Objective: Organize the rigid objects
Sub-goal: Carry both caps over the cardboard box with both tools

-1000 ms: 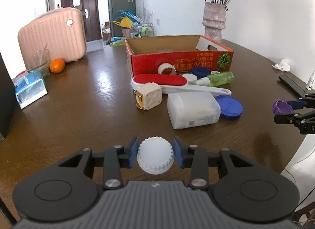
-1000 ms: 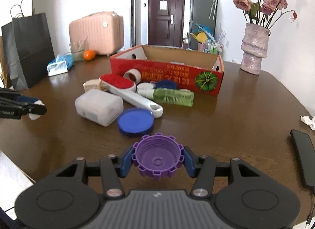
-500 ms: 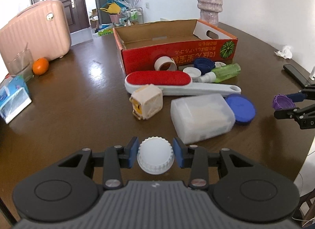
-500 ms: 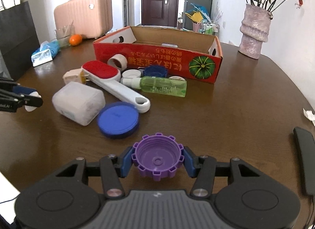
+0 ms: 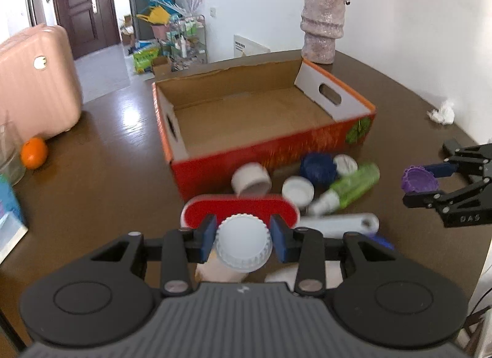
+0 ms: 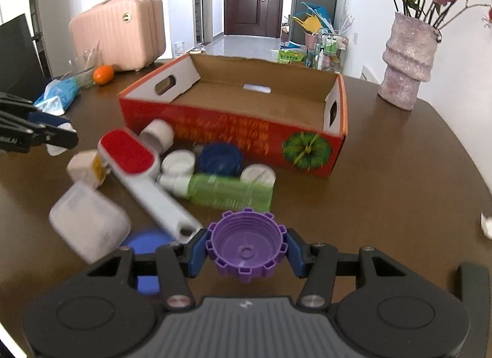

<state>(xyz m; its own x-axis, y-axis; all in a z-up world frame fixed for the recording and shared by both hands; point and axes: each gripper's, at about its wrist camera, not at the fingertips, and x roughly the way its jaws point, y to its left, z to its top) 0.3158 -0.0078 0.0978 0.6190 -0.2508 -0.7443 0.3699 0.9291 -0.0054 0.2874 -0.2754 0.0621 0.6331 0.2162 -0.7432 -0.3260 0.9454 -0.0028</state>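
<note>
Brown desk (image 6: 399, 179) lies bare to the right of the red cardboard box (image 6: 233, 136), whose open floor looks free inside its low walls. Clutter crowds the box's near wall, around a green bottle (image 6: 230, 192). Left gripper (image 5: 244, 236) jaws pinch a white cap (image 5: 244, 245); right gripper (image 6: 246, 248) jaws pinch a purple cap (image 6: 246, 242), both near of the box.

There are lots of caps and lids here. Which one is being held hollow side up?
The purple cap, in the right gripper: its threaded hollow faces up. The white cap in the left gripper shows its closed top.
</note>
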